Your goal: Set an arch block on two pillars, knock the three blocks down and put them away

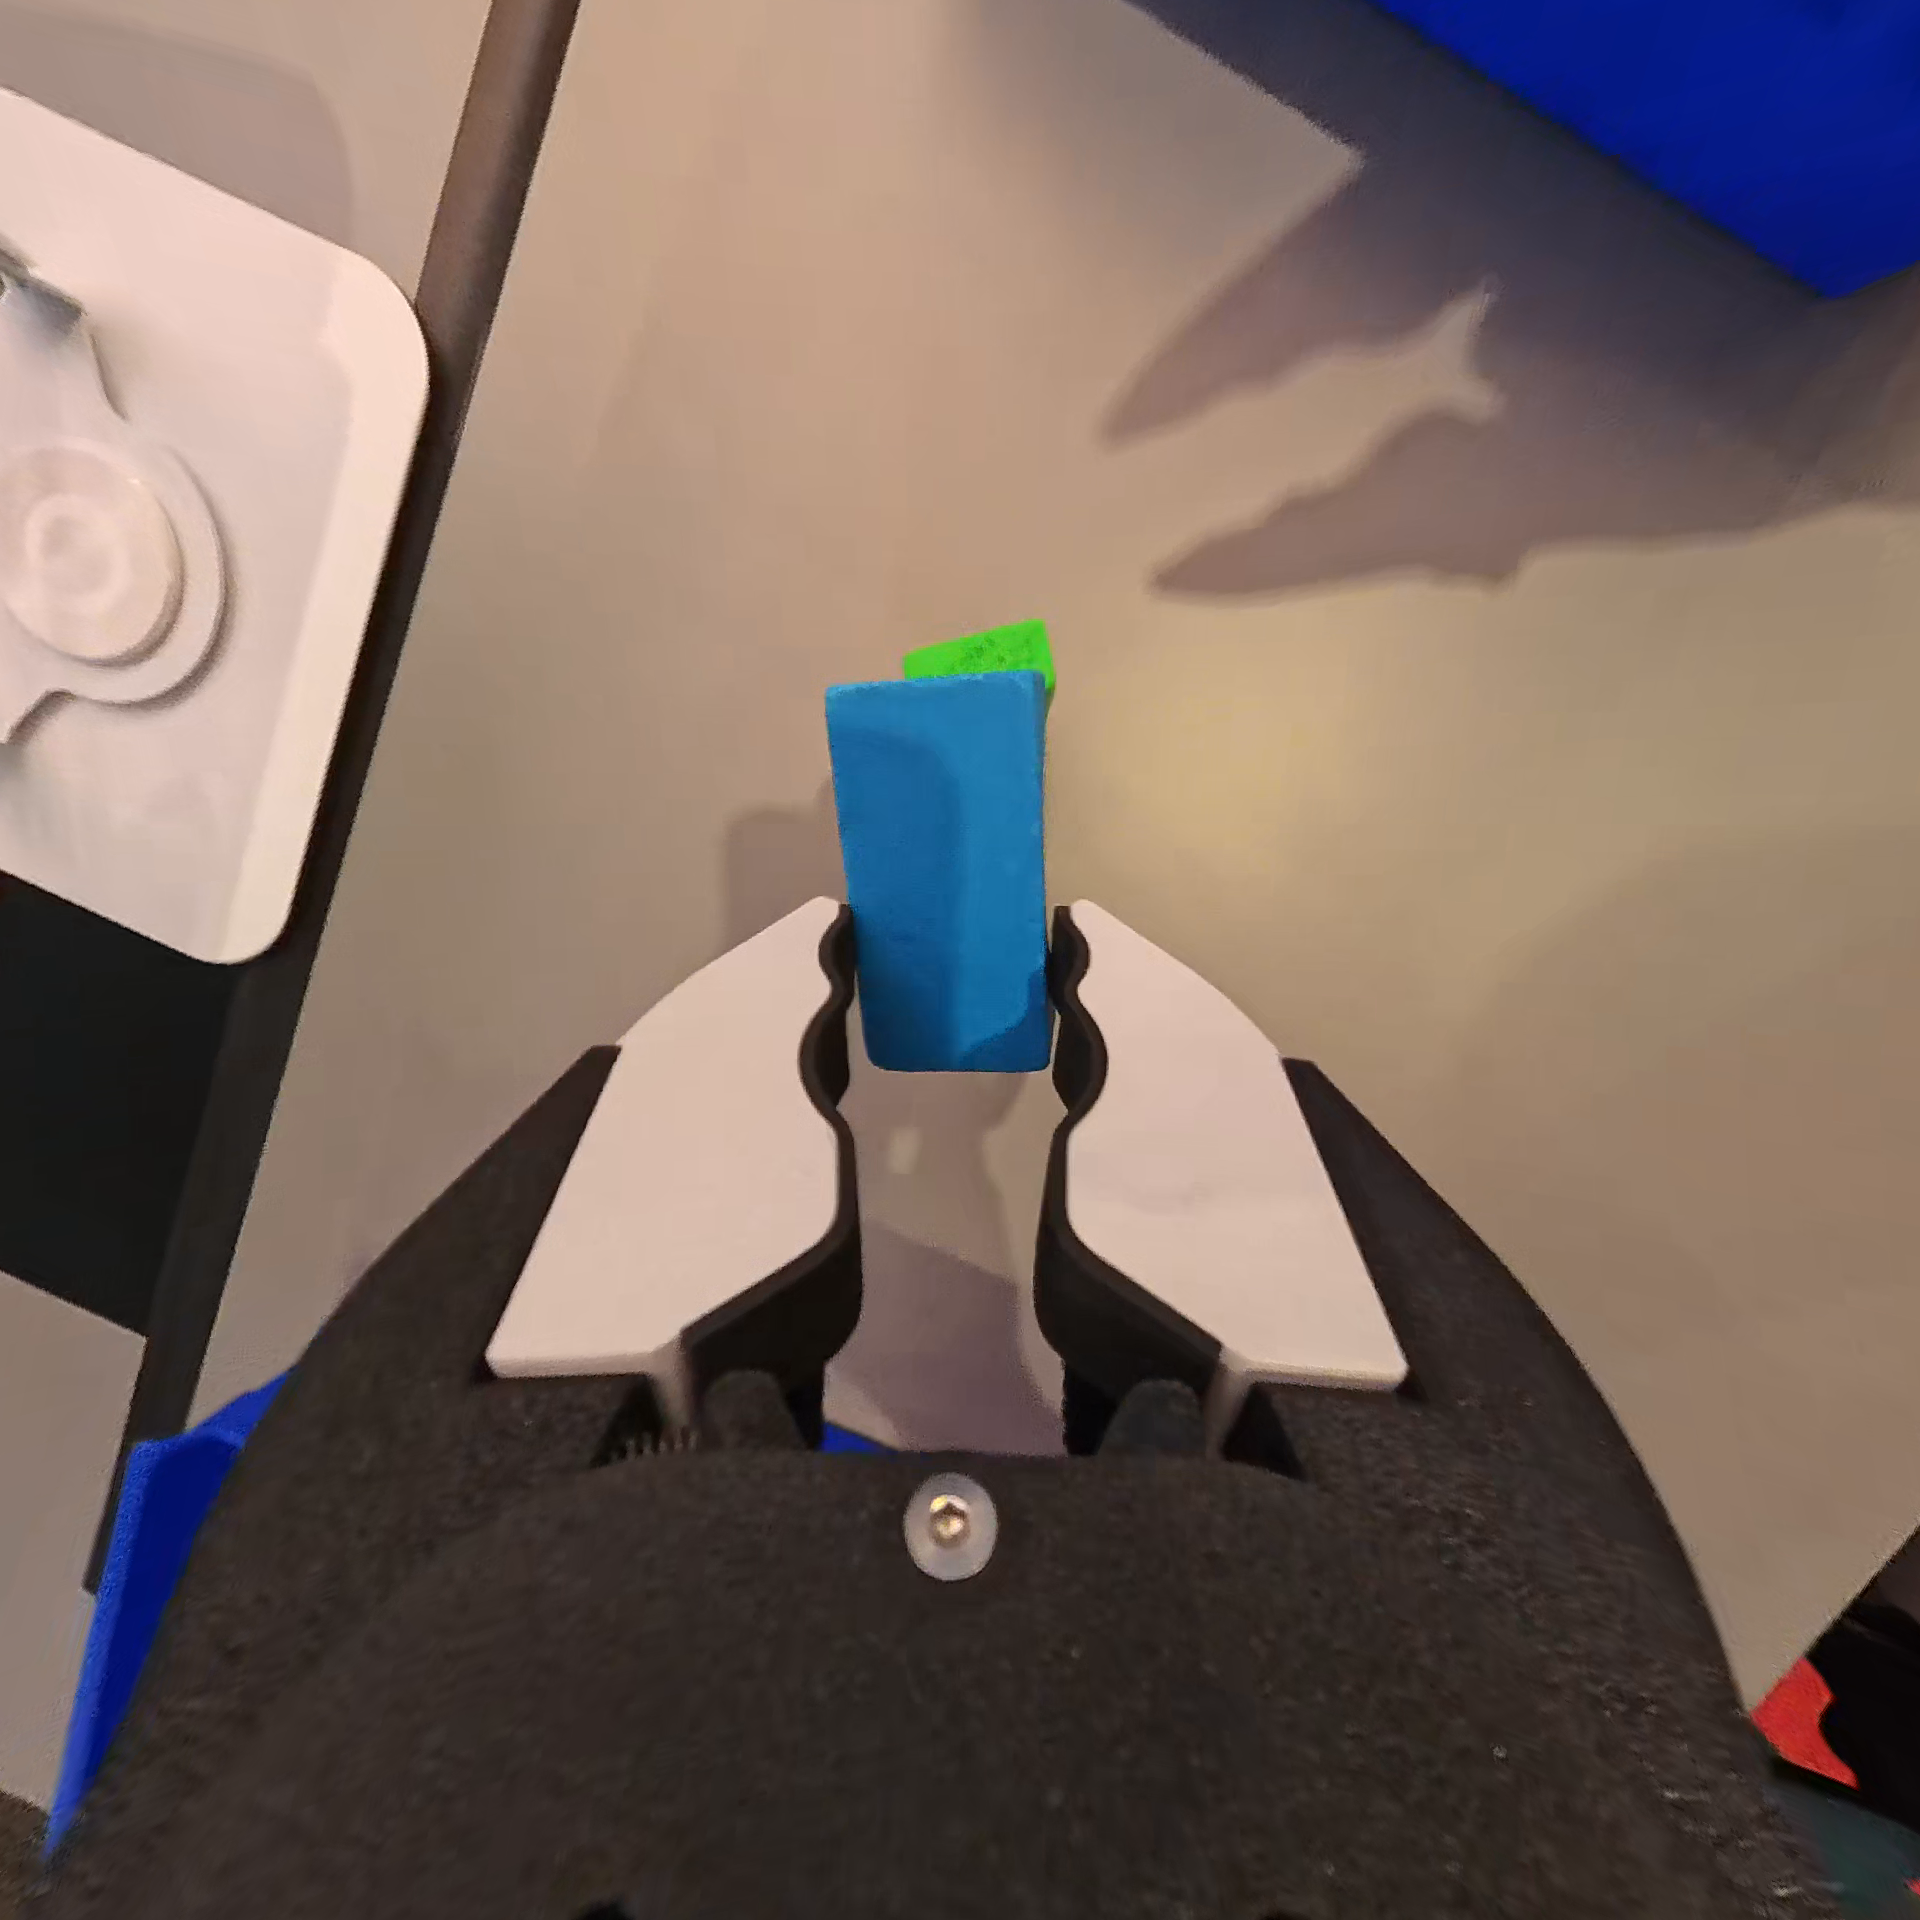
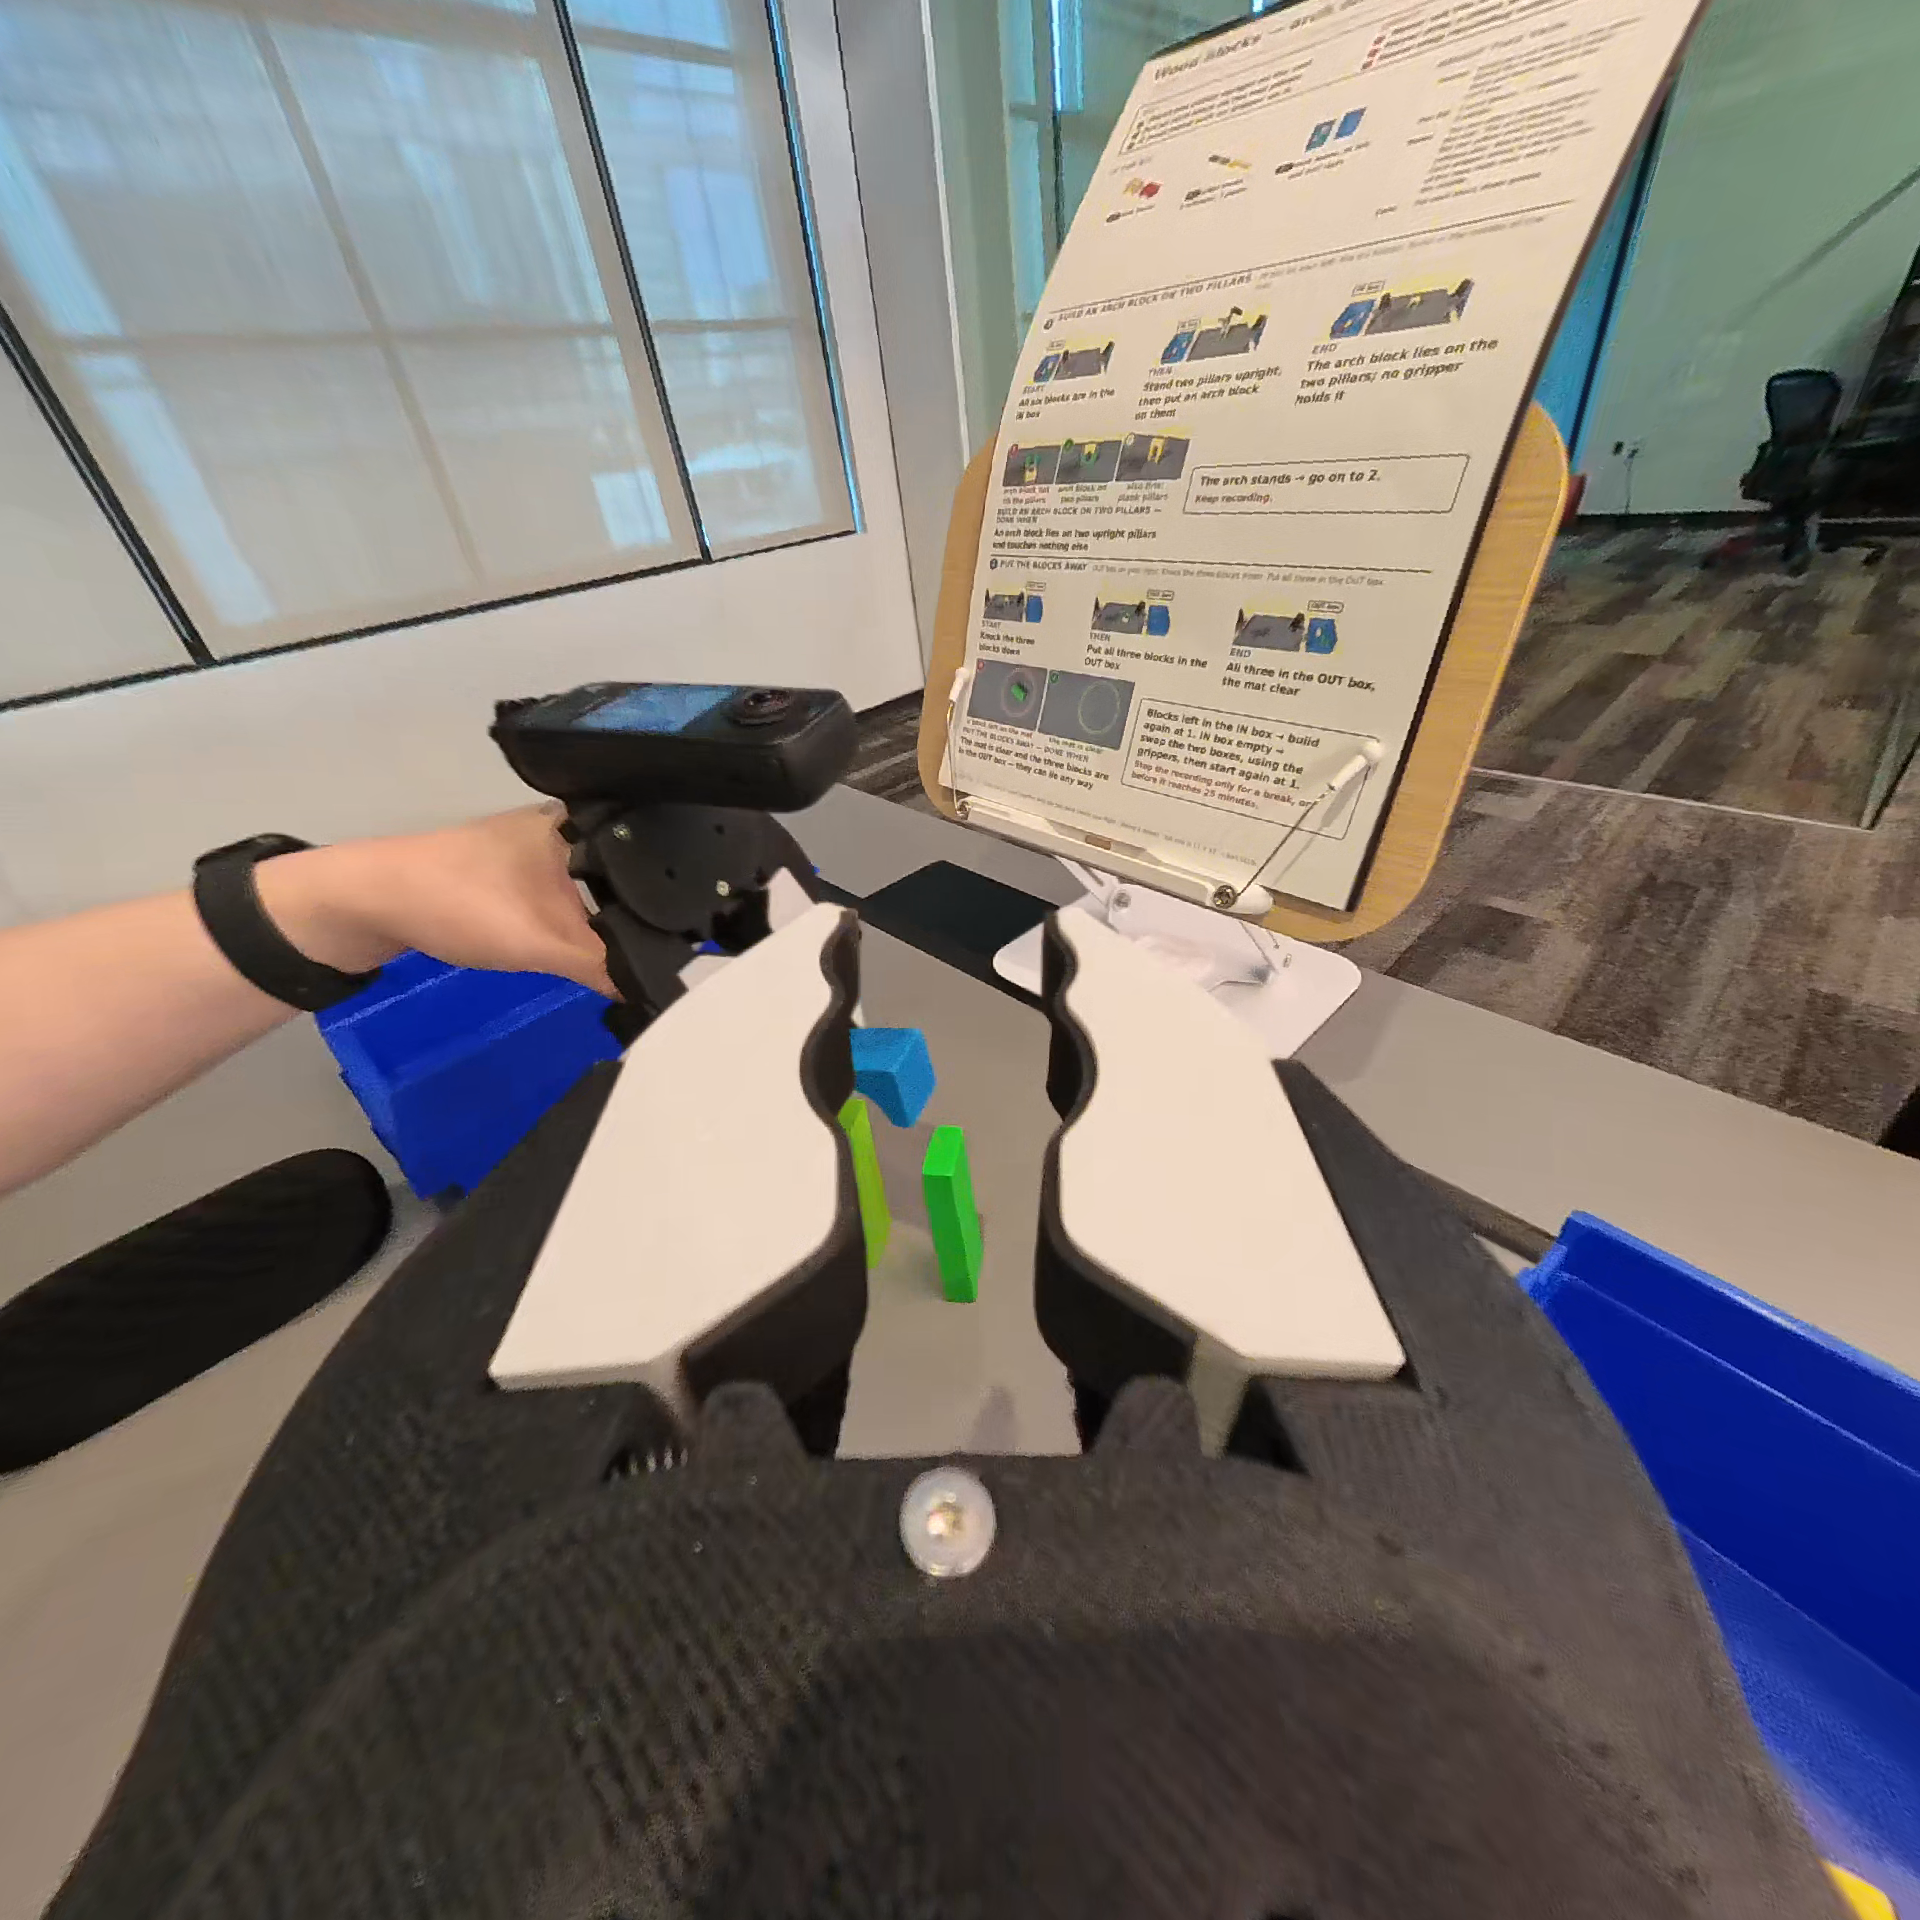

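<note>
Left gripper (image 1: 951,982) is clamped on the blue arch block (image 1: 940,873), fingers (image 1: 727,1122) pressing its two sides w/ the block poking out past the tips toward 12 o'clock. In the left wrist view a green pillar (image 1: 982,652) peeks out just behind the block's top edge; can't tell if they touch. Grey mat (image 1: 1351,935) lies underneath, gripper shadows at 1–2 o'clock. White stand base (image 1: 208,571) sits at 9–10 o'clock, a blue bin (image 1: 1714,125) corner at 1 o'clock.

Right gripper (image 2: 951,977) is empty, jaws spread wide, hovering apart from the blocks. Thru its gap in the right wrist view: two green pillars standing upright on the mat (image 2: 935,1382), near one (image 2: 951,1216) at centre, other (image 2: 862,1195) just to its 9 o'clock, partly hidden by the left finger. Blue arch block (image 2: 891,1070) hangs tilted above the farther pillar, at approx 11 o'clock from the near pillar; contact unclear. A hand (image 2: 447,914) w/ a black wristband (image 2: 260,925) holds the left gripper body (image 2: 675,862) at 10 o'clock. Blue bin (image 2: 457,1049) sits at 9 o'clock, another blue bin (image 2: 1745,1455) at 3–4 o'clock. Instruction board (image 2: 1278,468) on a stand leans at 1 o'clock.
</note>
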### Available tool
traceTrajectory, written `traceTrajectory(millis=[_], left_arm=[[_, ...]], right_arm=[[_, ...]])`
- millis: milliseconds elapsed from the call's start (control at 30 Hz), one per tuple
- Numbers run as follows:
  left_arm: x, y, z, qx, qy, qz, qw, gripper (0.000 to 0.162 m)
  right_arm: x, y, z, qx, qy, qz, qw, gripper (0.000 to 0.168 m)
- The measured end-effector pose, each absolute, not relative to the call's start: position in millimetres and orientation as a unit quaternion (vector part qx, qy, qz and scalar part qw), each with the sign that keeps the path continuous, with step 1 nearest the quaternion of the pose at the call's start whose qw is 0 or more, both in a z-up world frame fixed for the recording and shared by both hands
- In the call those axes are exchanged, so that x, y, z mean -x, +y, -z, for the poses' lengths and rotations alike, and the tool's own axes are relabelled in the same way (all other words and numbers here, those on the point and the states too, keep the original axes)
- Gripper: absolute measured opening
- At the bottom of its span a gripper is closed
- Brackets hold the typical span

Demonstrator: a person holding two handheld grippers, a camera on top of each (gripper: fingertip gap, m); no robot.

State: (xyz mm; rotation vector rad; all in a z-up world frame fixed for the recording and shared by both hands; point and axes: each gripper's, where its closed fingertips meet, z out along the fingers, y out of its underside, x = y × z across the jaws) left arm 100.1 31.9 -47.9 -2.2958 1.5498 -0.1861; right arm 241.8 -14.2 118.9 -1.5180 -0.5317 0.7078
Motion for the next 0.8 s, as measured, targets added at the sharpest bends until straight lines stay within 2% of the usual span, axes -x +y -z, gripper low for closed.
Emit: traceTrajectory(millis=[800], left_arm=[[-107,36,62,0.808,0.567,0.050,0.154,0.035]], right_arm=[[-232,-4,-98,0.692,-0.252,-0.314,0.600,0.036]])
